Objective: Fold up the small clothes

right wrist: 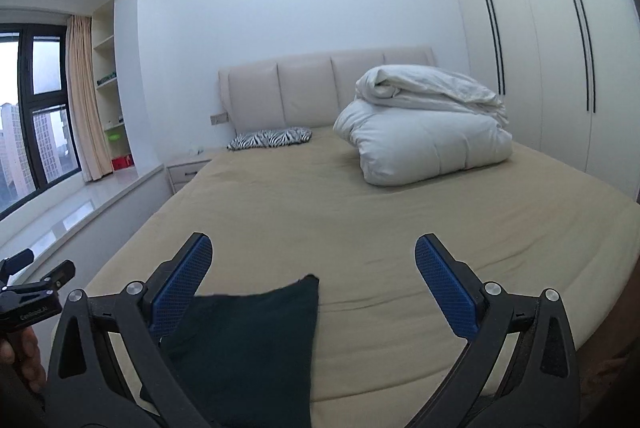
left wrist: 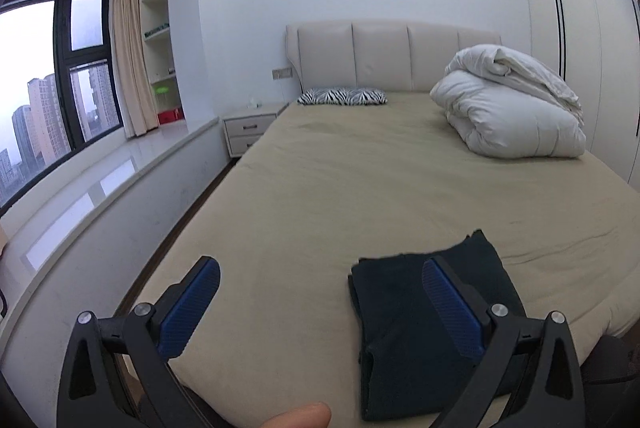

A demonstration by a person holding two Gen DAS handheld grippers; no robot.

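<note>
A dark folded garment [left wrist: 404, 332] lies flat on the tan bed sheet [left wrist: 340, 188] near the foot of the bed. In the left wrist view my left gripper [left wrist: 320, 272] hangs above the sheet with its blue pads wide apart and nothing between them; its right finger [left wrist: 452, 304] stands in front of the garment. In the right wrist view the same garment [right wrist: 248, 344] lies at lower left, below my right gripper [right wrist: 314, 252], which is open and holds nothing. Part of the left gripper's body [right wrist: 28, 292] and a hand show at that view's left edge.
A bundled white duvet [right wrist: 424, 132] sits at the far right of the bed, and a zebra-print pillow [right wrist: 270, 138] lies by the padded headboard [right wrist: 320, 84]. White wardrobes [right wrist: 552, 48] line the right wall. A window ledge [left wrist: 100, 180] and nightstand [left wrist: 248, 128] run along the left.
</note>
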